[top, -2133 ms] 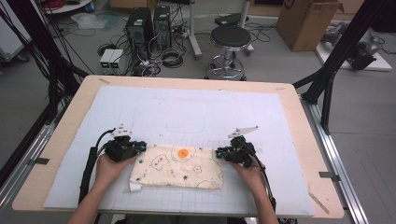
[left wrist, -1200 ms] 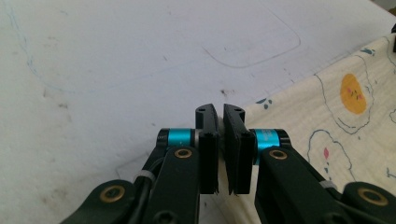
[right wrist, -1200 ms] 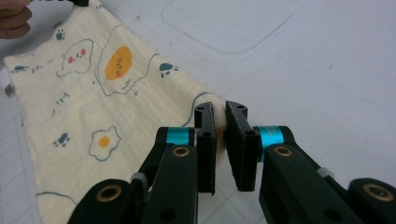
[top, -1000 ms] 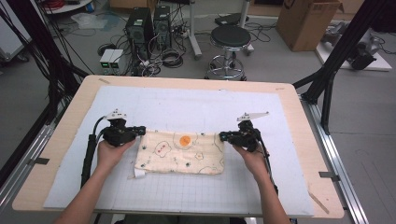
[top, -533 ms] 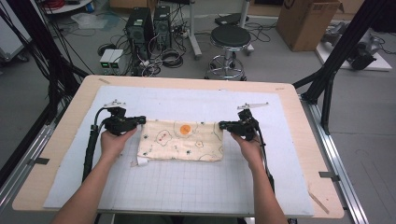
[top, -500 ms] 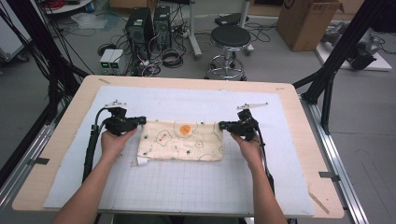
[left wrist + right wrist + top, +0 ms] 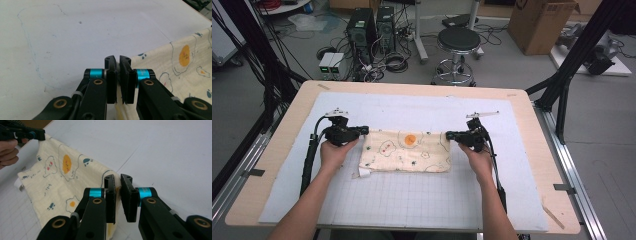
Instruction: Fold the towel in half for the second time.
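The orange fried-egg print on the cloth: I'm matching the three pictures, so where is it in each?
High view: orange egg print near the cloth's far edge, mid-table.
Left gripper view: egg print at right, beyond the left gripper.
Right gripper view: egg print upper left of the right gripper.
Shared landmark: the cloth edge both grippers pinch.
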Demonstrator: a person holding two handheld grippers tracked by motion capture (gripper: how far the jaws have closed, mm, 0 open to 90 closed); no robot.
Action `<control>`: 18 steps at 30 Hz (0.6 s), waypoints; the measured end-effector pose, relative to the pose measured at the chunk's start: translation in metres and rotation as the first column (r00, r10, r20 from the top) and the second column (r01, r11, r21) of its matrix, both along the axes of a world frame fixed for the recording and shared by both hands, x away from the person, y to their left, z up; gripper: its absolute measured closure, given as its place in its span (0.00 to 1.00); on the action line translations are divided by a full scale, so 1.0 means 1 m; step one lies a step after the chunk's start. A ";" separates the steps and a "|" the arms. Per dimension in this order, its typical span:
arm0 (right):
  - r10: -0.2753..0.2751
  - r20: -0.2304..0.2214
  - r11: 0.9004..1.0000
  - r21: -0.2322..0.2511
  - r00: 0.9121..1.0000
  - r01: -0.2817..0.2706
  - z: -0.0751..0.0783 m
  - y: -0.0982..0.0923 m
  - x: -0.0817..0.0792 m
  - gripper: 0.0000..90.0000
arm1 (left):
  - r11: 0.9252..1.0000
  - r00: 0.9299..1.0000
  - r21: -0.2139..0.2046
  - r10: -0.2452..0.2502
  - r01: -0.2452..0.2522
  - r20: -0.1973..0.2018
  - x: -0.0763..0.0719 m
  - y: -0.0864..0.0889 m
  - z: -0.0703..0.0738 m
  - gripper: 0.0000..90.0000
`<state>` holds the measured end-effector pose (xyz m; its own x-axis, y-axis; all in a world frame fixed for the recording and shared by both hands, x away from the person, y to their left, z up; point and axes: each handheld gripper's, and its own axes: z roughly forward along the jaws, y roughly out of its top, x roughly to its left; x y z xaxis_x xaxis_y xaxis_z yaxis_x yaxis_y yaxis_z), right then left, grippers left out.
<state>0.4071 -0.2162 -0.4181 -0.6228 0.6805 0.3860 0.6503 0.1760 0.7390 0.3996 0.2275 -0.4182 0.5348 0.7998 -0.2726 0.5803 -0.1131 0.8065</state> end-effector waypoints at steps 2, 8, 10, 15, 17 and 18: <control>0.000 0.002 1.000 -0.002 1.000 0.000 0.001 0.001 -0.001 0.92 | 1.000 1.000 0.003 -0.003 0.003 0.003 -0.002 0.001 0.000 0.94; 0.008 -0.002 1.000 -0.019 1.000 -0.008 0.001 0.002 -0.002 0.92 | 1.000 0.999 0.012 -0.024 0.023 0.022 -0.009 0.002 0.003 0.94; 0.007 0.006 1.000 -0.022 1.000 -0.007 0.002 0.002 -0.004 0.92 | 1.000 0.999 0.017 -0.026 0.026 0.029 -0.010 0.002 0.004 0.94; 0.011 0.005 1.000 -0.020 1.000 -0.011 0.003 -0.002 -0.008 0.92 | 0.999 0.998 0.019 -0.043 0.042 0.040 -0.013 0.000 0.006 0.94; 0.012 0.011 1.000 -0.020 1.000 -0.011 0.004 -0.003 -0.010 0.92 | 0.998 0.998 0.028 -0.049 0.047 0.047 -0.015 -0.001 0.005 0.94; 0.015 0.010 1.000 -0.018 1.000 -0.015 0.004 -0.003 -0.011 0.92 | 0.999 0.998 0.029 -0.048 0.046 0.052 -0.017 0.000 0.005 0.94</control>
